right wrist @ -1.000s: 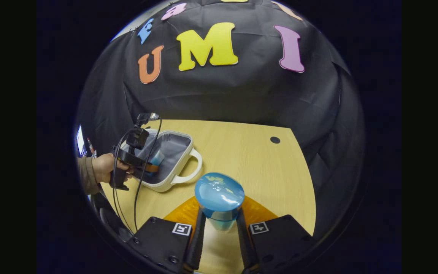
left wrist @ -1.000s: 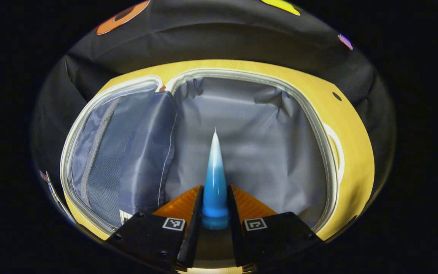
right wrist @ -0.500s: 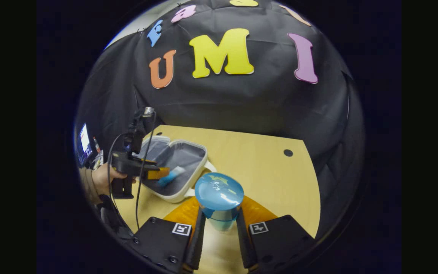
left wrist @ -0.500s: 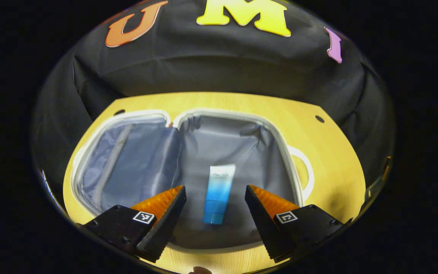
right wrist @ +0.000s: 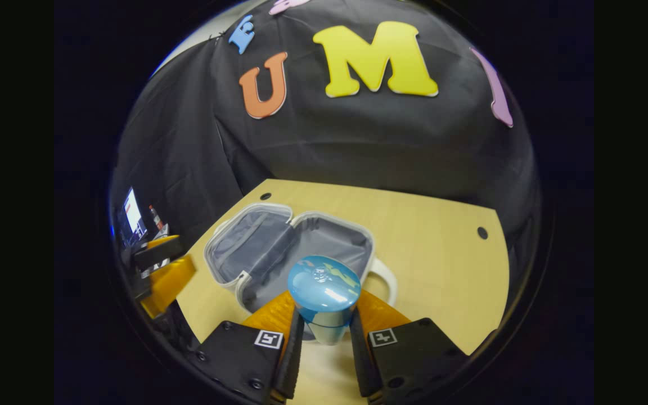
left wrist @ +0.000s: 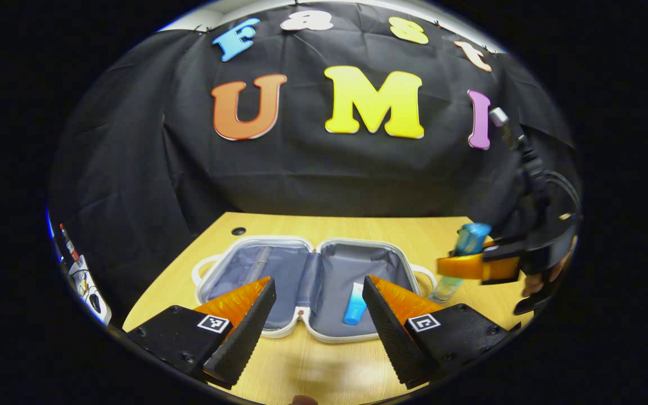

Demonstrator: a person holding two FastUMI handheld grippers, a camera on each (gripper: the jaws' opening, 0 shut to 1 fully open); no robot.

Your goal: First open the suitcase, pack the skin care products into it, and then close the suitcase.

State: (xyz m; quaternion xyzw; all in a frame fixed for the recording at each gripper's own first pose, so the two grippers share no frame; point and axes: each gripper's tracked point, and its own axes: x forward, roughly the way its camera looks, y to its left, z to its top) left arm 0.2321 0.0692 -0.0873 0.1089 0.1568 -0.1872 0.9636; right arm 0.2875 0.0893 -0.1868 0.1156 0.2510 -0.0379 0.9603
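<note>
A pale wooden table (left wrist: 324,360) carried one small white suitcase (left wrist: 307,333), which lay open flat with both grey-lined halves up, its two white handles sticking out at either end, when I looked through my two gripper cameras. I counted two skin care products. One blue tube (left wrist: 354,304) lay inside the suitcase's right half, near the front rim, in the left gripper view. One bottle with a round blue cap (right wrist: 324,292) stood upright between the fingers of my right gripper (right wrist: 324,337), which were pressed against its neck on both sides, and hung over the table just in front of the suitcase (right wrist: 290,247). In the left gripper view that same bottle (left wrist: 462,256) showed beside the suitcase's right handle, held off the table. My left gripper (left wrist: 319,315) held nothing, its fingers spread wide apart above the table's near edge, the suitcase seen between them. I counted two dark round holes in the tabletop (right wrist: 431,247) in the right gripper view, one at each far corner. Black cloth walled the booth behind the table. The hand behind the right gripper (left wrist: 470,265) was mostly cut off at the picture's edge, and small items past the table's left side (right wrist: 133,216) were too tiny and blurred for me to make out.
</note>
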